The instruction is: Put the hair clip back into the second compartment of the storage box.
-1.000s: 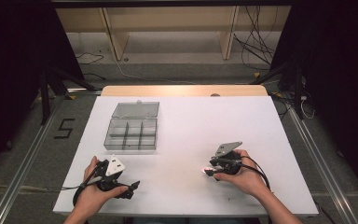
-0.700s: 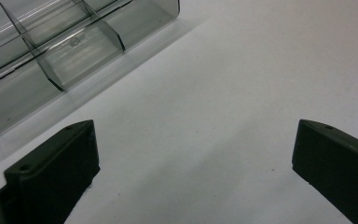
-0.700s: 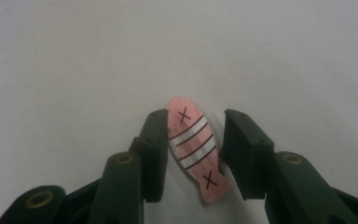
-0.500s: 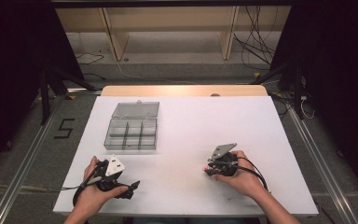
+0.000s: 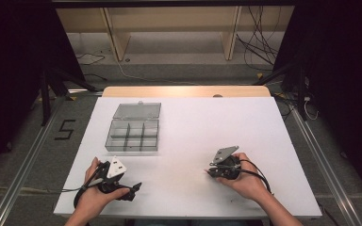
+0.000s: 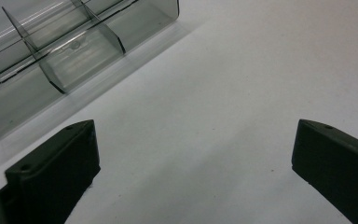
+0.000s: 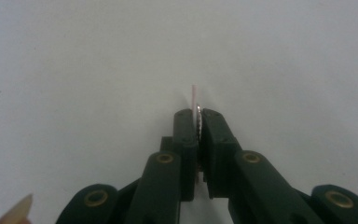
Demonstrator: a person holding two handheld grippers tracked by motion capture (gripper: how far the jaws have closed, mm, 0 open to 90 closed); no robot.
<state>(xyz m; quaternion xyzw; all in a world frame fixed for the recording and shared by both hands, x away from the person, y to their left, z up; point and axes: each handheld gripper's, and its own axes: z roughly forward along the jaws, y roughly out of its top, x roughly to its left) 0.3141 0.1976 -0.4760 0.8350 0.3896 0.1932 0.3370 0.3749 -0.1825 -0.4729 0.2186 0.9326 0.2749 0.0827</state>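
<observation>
Now the white table (image 5: pixel 193 117) carries a clear divided box (image 5: pixel 133 135) at far left. Left gripper (image 5: pixel 136 187) gapes wide near it. Right gripper (image 7: pixel 198 122), at near right, has just been closing and now pinches a thin pinkish-white disc (image 7: pixel 195 100), edge-on with a ridged rim.

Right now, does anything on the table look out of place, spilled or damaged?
Nothing stands out. The clear compartment box sits square on the white table, lid open. The right tongs, which have just been closing, pinch a small thin flat piece edge-on.
</observation>
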